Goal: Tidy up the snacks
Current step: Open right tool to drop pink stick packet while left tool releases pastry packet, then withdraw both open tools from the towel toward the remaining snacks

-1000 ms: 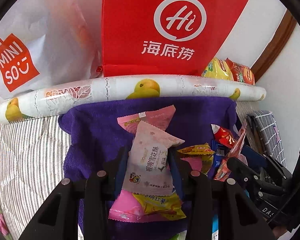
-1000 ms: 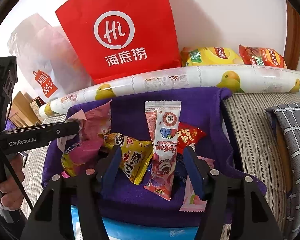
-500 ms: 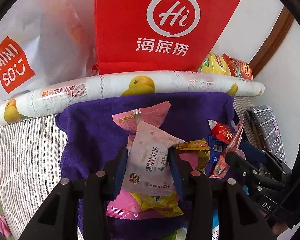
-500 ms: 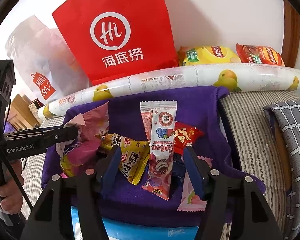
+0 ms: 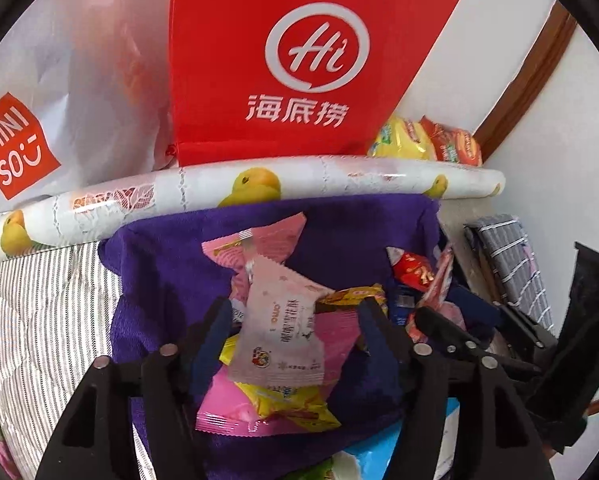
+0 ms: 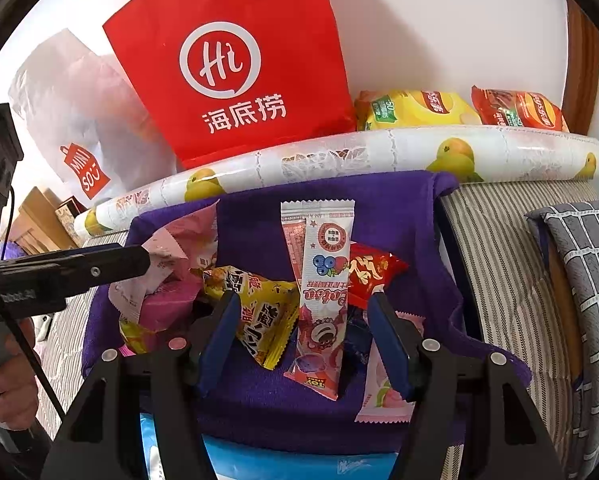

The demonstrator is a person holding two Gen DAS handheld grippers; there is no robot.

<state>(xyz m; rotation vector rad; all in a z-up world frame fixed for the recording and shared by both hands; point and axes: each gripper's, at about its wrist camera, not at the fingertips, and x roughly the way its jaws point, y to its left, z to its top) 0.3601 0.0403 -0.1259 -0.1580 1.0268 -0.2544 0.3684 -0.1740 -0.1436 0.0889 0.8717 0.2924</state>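
As the left tool [image 5: 295, 320] was opening, the pale wrapper [image 5: 279, 332] sat loose between its jaws, over the snack pile on the purple cloth [image 5: 159, 280]. Wrapper judged light, crinkly, slippery; best pinched across its flat middle. Right tool [image 6: 299, 332] stood open, straddling the strip pack [image 6: 319, 304] without gripping.

Left gripper [image 5: 295, 320]: matte black plastic frame, two broad angular arms tapering forward, each with silver round screw heads at the pivots; fingers [image 5: 215, 328] faced with dark blue pads. Right gripper [image 6: 303, 320]: same build, black arms, silver and pale pink-tinted screw heads, blue pads on the fingers [image 6: 383, 332]. Seen from the right wrist view, the left unit's black body carries partly blurred white lettering, a thin black cable along its side, and a hand [image 6: 7, 384] on the black handle.
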